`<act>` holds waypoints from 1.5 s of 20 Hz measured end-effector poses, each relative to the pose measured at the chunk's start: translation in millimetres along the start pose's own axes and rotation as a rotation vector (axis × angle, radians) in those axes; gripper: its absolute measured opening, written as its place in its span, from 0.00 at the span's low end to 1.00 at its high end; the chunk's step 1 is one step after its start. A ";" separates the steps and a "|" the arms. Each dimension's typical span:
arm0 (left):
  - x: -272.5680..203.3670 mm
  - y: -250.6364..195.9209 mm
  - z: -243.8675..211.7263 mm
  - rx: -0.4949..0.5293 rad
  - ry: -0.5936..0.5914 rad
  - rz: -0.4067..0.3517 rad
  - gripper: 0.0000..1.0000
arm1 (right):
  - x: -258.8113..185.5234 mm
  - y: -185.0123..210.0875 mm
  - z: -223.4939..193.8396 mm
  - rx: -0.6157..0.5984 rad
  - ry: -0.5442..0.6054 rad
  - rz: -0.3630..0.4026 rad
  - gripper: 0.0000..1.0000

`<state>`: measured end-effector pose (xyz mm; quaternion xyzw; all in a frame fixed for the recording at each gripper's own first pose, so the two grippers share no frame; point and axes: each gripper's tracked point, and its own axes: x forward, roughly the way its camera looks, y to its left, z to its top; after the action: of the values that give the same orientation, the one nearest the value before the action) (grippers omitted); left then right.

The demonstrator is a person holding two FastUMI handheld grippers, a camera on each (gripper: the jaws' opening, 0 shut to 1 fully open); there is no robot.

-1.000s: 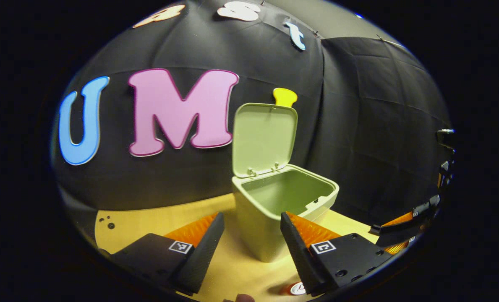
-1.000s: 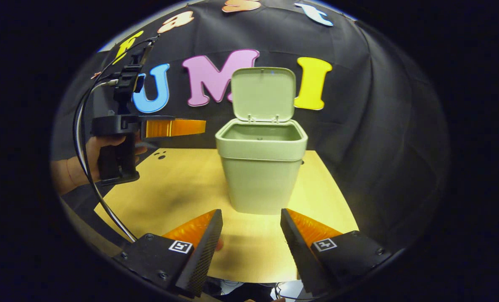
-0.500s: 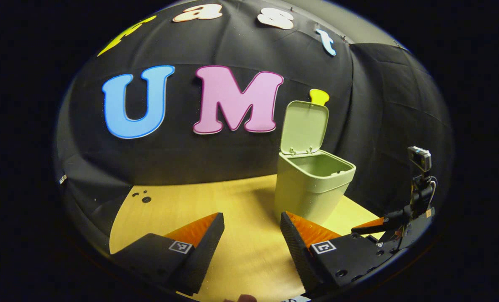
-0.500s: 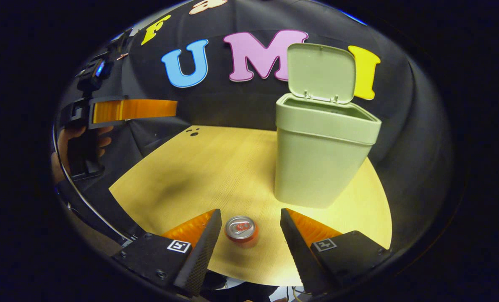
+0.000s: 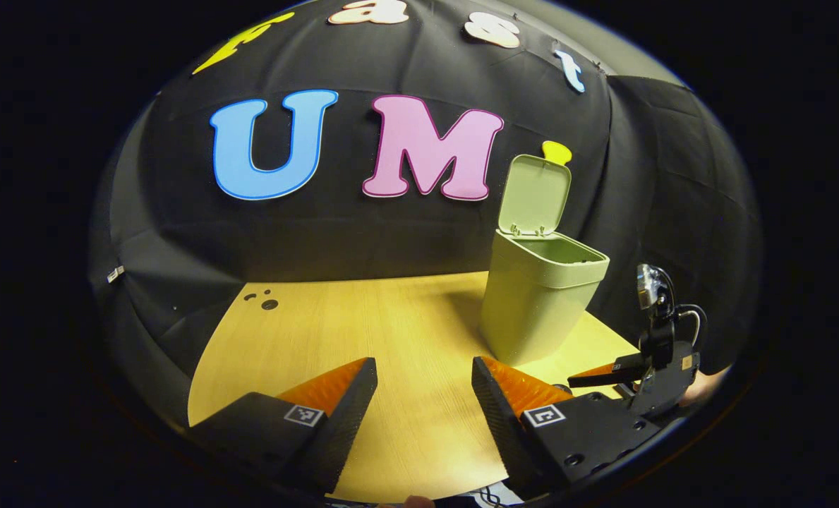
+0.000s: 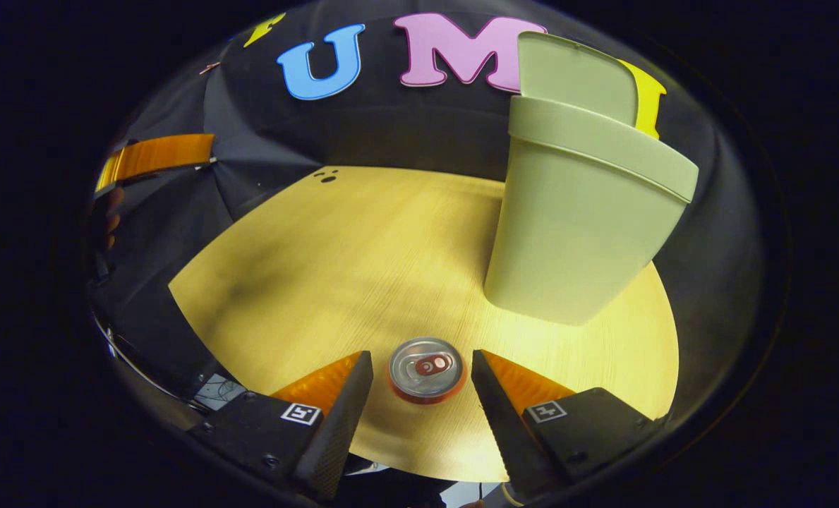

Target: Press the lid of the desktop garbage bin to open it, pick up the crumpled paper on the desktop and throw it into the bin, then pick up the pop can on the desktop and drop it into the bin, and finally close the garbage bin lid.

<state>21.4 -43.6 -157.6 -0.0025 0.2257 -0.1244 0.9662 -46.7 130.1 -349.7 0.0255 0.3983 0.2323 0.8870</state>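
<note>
**Can between my right fingers, bin lid up**

My right gripper (image 6: 419,374) hung spread over the pop can (image 6: 427,368), which stood upright on the table (image 6: 334,254) between my fingers, touching neither. The garbage bin (image 6: 574,219) stood just beyond with its lid (image 5: 534,195) raised. My left gripper (image 5: 423,384) was spread too, holding nothing, well apart from the bin.

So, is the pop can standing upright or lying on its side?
Upright: in the right gripper view the pop can stands on the table, top facing up, between the open fingers.
</note>
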 end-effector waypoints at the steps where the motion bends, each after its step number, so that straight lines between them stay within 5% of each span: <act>1: -1.1 4.0 -0.4 -0.003 0.000 0.002 0.87 | 2.3 2.5 -5.4 -0.009 0.012 -0.005 0.90; 5: -0.3 16.0 -1.2 -0.019 0.000 0.012 0.87 | 12.3 -0.9 -16.9 -0.050 0.054 -0.028 0.94; 17: 5.1 21.4 -3.8 -0.015 0.010 0.023 0.87 | -0.4 -14.8 -8.0 -0.036 0.052 -0.060 0.84; 22: 12.5 11.4 -2.4 -0.012 0.007 0.007 0.87 | -38.2 -18.6 42.0 0.008 -0.054 -0.038 0.84; 30: 24.7 2.4 -3.5 -0.035 0.020 -0.025 0.87 | -119.4 -49.7 176.8 -0.015 -0.322 -0.099 0.83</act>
<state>41.9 -47.1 -171.6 -0.0211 0.2374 -0.1326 0.9621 31.1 58.9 -157.8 0.0361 0.2500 0.1841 0.9499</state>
